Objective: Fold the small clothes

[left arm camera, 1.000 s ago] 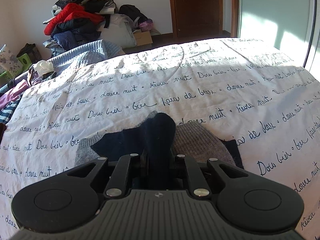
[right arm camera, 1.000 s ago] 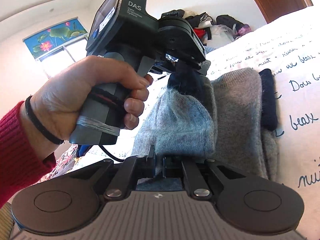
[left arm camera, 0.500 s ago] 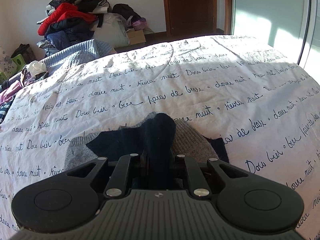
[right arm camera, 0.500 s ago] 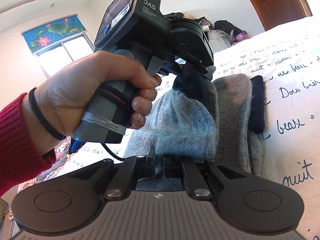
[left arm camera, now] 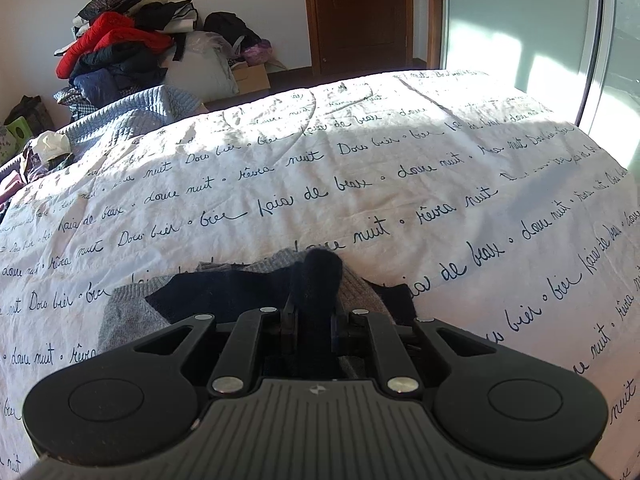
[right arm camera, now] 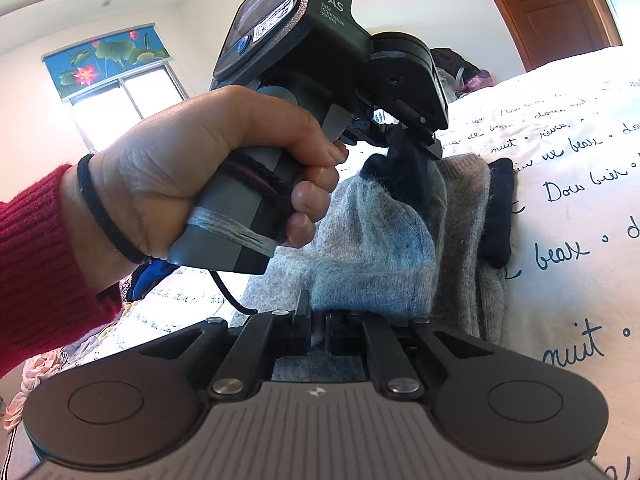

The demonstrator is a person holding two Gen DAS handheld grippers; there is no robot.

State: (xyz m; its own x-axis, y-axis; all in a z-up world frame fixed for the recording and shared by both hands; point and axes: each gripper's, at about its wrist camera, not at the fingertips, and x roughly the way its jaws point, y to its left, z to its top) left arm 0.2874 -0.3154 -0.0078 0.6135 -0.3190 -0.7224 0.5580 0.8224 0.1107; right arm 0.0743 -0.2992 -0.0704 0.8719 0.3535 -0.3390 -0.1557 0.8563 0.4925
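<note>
While the left gripper [left arm camera: 314,312] pinches the dark navy end of the grey sock [right arm camera: 380,252] and the right gripper [right arm camera: 316,330] clamps its grey end, the sock hangs stretched between them, apparently for folding over. It is above the printed bedspread [left arm camera: 360,184], toward its near edge. The clothes pile [left arm camera: 120,56] sits well beyond the far edge, obstructing nothing.

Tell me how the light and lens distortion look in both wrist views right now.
Left wrist view: hard sunlight washes out the far bedsheet, while the grey sock by the left tongs lies in shade; edges bow. Right wrist view: the window blows out white, and the hand looms large and curved.
</note>
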